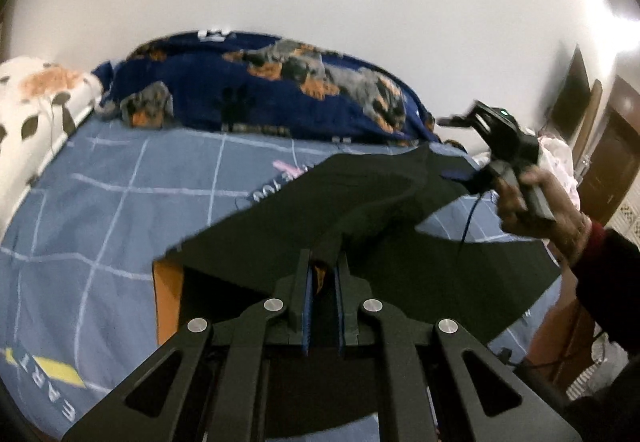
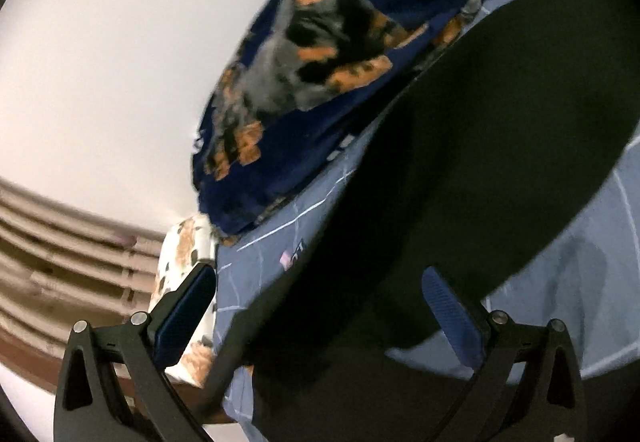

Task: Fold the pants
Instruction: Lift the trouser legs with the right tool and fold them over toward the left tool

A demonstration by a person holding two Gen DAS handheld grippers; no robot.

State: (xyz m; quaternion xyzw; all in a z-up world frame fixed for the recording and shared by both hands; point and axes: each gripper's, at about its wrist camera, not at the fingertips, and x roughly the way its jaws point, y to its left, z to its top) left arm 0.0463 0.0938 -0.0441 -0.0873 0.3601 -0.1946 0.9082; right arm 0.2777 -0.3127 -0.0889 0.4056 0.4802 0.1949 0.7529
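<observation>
Left gripper [image 1: 323,274] pinches the pants [image 1: 360,202], hiding their near edge; they stretch rightward over the bed [image 1: 100,202]. Right gripper [image 2: 320,306] gapes, empty.

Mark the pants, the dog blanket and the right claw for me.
pants [image 1: 360,198]: left wrist view, flat dark cloth ahead of the shut left claw.
dog blanket [image 1: 256,90]: left wrist view, navy patch mid-heap.
right claw [image 2: 320,294]: right wrist view, midway between its open fingertips.

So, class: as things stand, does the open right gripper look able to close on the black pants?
Probably yes. The right gripper is open, with the pants spread right ahead of its pads and nothing between. The left gripper already clamps another part.
</observation>
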